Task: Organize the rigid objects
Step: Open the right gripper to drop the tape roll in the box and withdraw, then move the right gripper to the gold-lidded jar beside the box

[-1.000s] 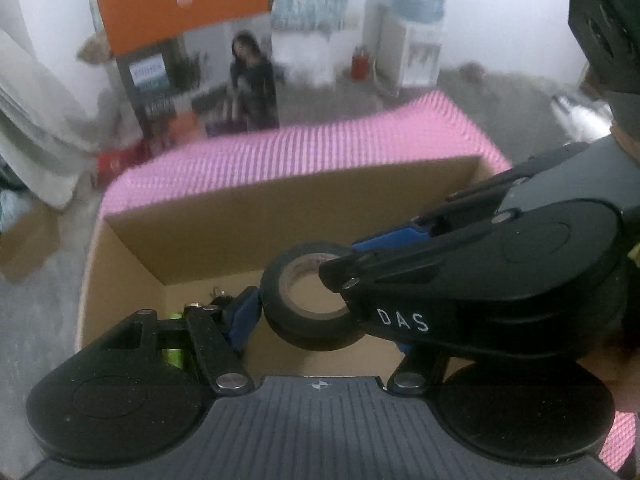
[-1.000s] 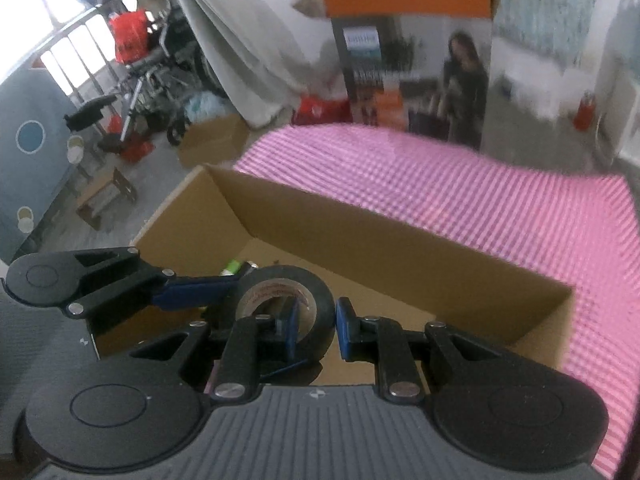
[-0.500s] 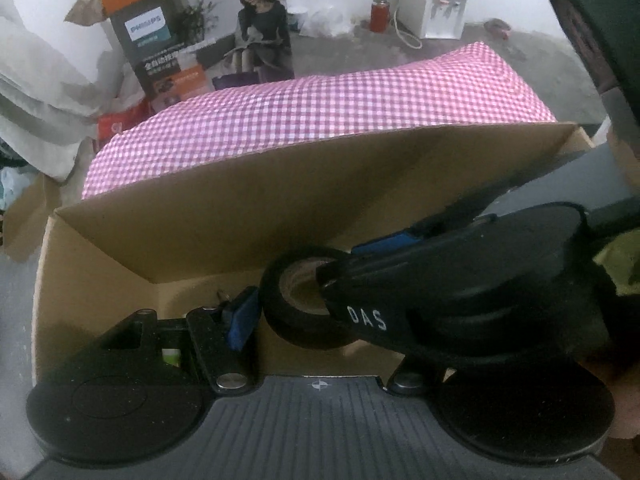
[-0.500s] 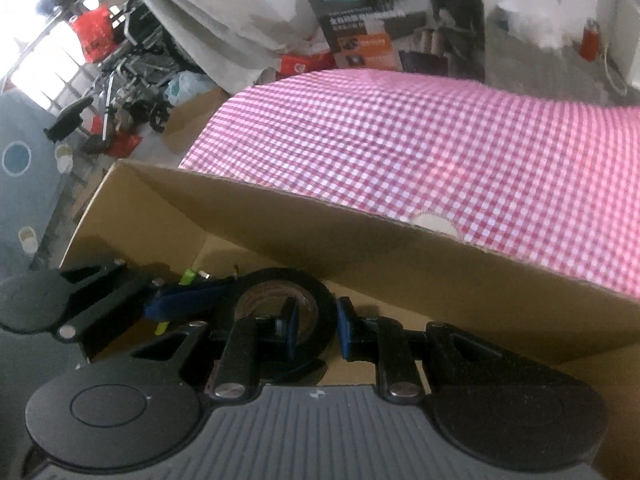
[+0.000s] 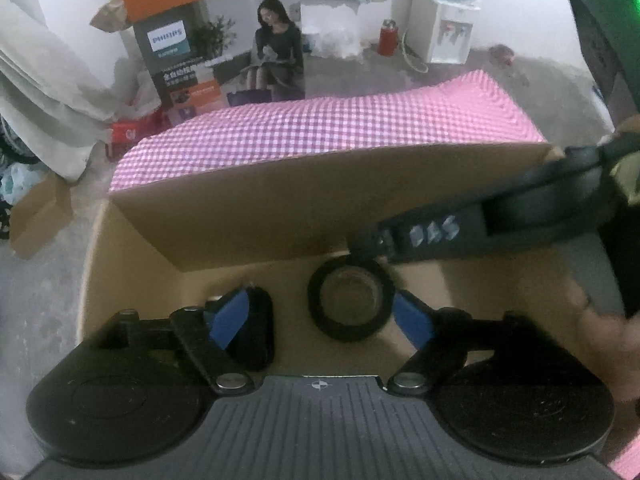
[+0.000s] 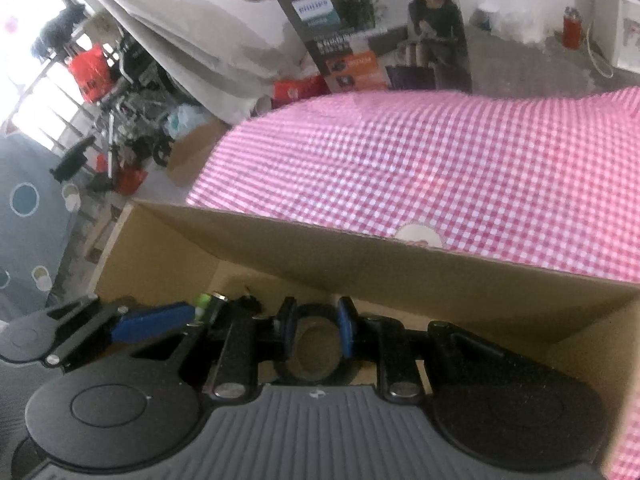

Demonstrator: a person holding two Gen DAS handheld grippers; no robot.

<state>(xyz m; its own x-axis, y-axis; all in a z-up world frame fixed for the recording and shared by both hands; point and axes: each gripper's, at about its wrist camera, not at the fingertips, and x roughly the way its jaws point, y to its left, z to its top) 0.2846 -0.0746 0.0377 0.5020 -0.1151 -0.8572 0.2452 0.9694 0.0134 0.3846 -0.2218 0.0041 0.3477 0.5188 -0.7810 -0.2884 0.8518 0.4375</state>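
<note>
A black tape roll [image 5: 351, 303] is seen lying flat on the box [image 5: 256, 208] floor. The left gripper [image 5: 320, 320] is spread wide; the right gripper [image 6: 314, 326], marked "DAS", seems parted around it. "PHILIPS" is read on a carton [image 5: 168, 40] behind.

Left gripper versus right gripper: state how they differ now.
The left gripper has jaws spread wide; the right gripper shows a narrow gap. The tape roll lies flat between the left's fingers, the right's tips hover at its rim. Both reach into the cardboard box.
</note>
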